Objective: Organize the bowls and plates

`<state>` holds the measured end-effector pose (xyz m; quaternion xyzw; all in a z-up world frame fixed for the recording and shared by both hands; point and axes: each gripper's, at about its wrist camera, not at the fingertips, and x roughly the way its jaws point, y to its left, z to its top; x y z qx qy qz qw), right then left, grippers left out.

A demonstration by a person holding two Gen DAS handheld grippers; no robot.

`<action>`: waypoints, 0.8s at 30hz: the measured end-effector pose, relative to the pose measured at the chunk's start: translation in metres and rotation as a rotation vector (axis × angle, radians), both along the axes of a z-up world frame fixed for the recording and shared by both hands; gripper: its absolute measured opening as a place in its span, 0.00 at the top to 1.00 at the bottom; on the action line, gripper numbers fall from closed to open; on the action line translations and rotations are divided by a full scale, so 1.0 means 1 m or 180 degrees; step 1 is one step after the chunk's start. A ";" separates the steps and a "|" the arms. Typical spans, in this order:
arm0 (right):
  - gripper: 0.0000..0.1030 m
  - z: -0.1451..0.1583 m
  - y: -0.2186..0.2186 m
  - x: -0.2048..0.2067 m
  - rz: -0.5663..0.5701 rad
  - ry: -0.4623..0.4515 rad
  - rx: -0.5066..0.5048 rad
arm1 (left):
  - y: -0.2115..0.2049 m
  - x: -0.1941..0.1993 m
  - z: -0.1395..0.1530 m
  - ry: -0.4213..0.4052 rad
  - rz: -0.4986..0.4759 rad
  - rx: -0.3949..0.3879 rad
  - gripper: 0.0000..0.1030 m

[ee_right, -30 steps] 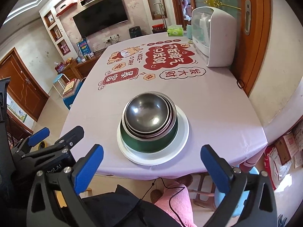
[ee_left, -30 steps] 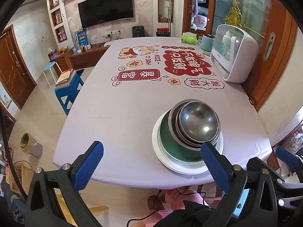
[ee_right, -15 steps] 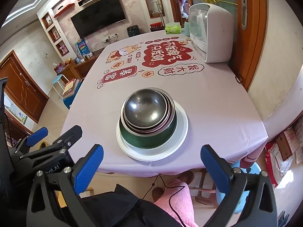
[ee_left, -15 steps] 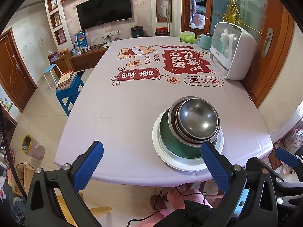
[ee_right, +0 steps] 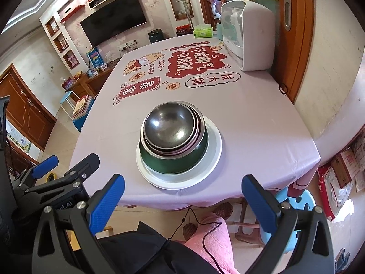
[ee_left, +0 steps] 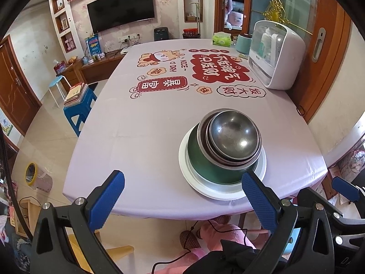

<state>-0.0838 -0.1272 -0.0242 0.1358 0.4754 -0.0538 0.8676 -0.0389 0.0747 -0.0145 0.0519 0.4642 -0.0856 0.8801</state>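
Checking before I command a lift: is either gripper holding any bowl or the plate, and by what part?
Nothing is held. The left gripper and right gripper are both open, short of the bowl stack on the white plate.

Green bowl (ee_left: pixel 212 171), steel bowls (ee_left: pixel 232 137), white plate (ee_left: pixel 219 191), lilac tablecloth (ee_left: pixel 136 137)

steel bowls (ee_left: pixel 232 137): dull metal | plate (ee_left: pixel 205 187): glossy | tablecloth (ee_left: pixel 141 127): matt cloth
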 end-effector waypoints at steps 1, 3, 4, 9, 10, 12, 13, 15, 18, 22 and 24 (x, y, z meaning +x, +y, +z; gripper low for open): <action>0.00 0.000 0.000 0.000 -0.0002 0.0002 0.0000 | 0.000 0.001 -0.001 0.0002 -0.0005 0.0001 0.01; 0.00 0.000 -0.001 -0.001 -0.0004 0.0004 -0.0001 | 0.000 0.002 -0.001 0.0007 -0.0014 0.0002 0.01; 0.00 0.000 -0.001 -0.001 -0.0006 0.0006 -0.0003 | 0.000 0.002 -0.001 0.0008 -0.0015 0.0001 0.01; 0.00 0.000 -0.003 -0.003 -0.0014 0.0019 -0.0008 | -0.003 0.000 -0.003 0.0034 -0.0032 0.0004 0.01; 0.00 -0.001 -0.003 -0.003 -0.0019 0.0022 -0.0008 | -0.003 0.000 -0.003 0.0039 -0.0040 0.0004 0.01; 0.00 -0.002 -0.005 -0.005 -0.0029 0.0031 -0.0006 | -0.005 0.000 -0.004 0.0051 -0.0055 0.0008 0.01; 0.00 -0.002 -0.006 -0.006 -0.0034 0.0036 -0.0005 | -0.005 0.001 -0.005 0.0057 -0.0062 0.0009 0.01; 0.00 -0.002 -0.007 -0.006 -0.0043 0.0042 -0.0002 | -0.006 0.001 -0.006 0.0068 -0.0076 0.0011 0.01; 0.00 -0.002 -0.007 -0.006 -0.0050 0.0046 -0.0003 | -0.007 0.001 -0.007 0.0073 -0.0081 0.0013 0.01; 0.00 -0.002 -0.008 -0.007 -0.0053 0.0050 -0.0004 | -0.008 0.002 -0.007 0.0080 -0.0096 0.0014 0.01; 0.00 -0.002 -0.008 -0.006 -0.0051 0.0052 -0.0002 | -0.009 0.002 -0.007 0.0083 -0.0093 0.0013 0.01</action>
